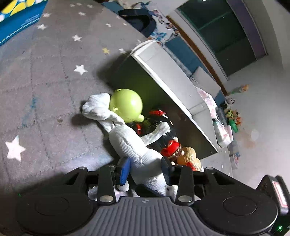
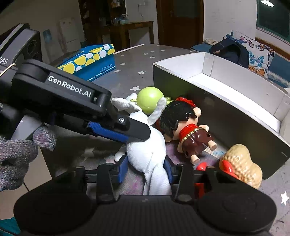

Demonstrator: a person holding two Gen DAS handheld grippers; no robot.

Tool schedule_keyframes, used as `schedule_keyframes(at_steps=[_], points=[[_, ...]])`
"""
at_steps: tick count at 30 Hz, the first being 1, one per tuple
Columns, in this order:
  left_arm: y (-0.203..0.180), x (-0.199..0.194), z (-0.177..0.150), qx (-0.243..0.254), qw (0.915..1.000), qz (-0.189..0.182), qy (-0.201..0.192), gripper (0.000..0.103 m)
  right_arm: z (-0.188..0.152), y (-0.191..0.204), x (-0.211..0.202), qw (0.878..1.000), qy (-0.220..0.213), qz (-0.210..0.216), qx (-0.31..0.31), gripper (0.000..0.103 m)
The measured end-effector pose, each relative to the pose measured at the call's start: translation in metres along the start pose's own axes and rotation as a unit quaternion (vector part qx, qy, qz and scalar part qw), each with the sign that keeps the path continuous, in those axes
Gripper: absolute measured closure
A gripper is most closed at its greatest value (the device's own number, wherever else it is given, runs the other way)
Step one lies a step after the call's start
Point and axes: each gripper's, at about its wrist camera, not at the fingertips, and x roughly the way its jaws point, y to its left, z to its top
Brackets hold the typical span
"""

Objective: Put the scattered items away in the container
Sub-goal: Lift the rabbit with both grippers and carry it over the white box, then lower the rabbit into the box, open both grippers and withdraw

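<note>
Both grippers, left and right, pinch the quilted white plush at lower centre, beside a smooth green ball-head

White plush toy: lower end hidden behind the left gripper body. Doll mostly covered by plush arm; face unseen. Peanut figure partly behind right gripper housing. Small toys on far floor too small to identify. Blue patterned box cut by frame edge.
</note>
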Motion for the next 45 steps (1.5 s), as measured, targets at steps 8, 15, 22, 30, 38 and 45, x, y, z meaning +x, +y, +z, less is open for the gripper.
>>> schedule_keyframes(at_steps=[8, 15, 22, 30, 38, 45], points=[[-0.03, -0.039, 0.008, 0.043, 0.9971, -0.038, -0.05, 0.067, 0.014, 0.007, -0.042, 0.998, -0.055, -0.003, -0.044, 0.066], [-0.087, -0.046, 0.051, 0.108, 0.9815, -0.086, -0.133, 0.071, 0.064, -0.018, -0.07, 0.988, -0.106, -0.045, -0.1, 0.072], [-0.1, 0.021, 0.091, 0.088, 0.9839, -0.084, -0.131, 0.072, 0.107, -0.07, -0.036, 0.983, -0.067, -0.093, -0.142, 0.075], [-0.08, 0.091, 0.111, 0.047, 0.9945, -0.041, -0.084, 0.073, 0.121, -0.118, 0.036, 0.971, 0.018, -0.104, -0.213, 0.075], [-0.075, 0.11, 0.111, 0.059, 0.9961, 0.004, -0.066, 0.073, 0.112, -0.155, 0.063, 0.968, 0.051, -0.14, -0.203, 0.057], [-0.073, 0.081, 0.092, 0.083, 0.9932, 0.006, -0.082, 0.073, 0.101, -0.161, 0.018, 0.978, -0.012, -0.157, -0.14, 0.042]])
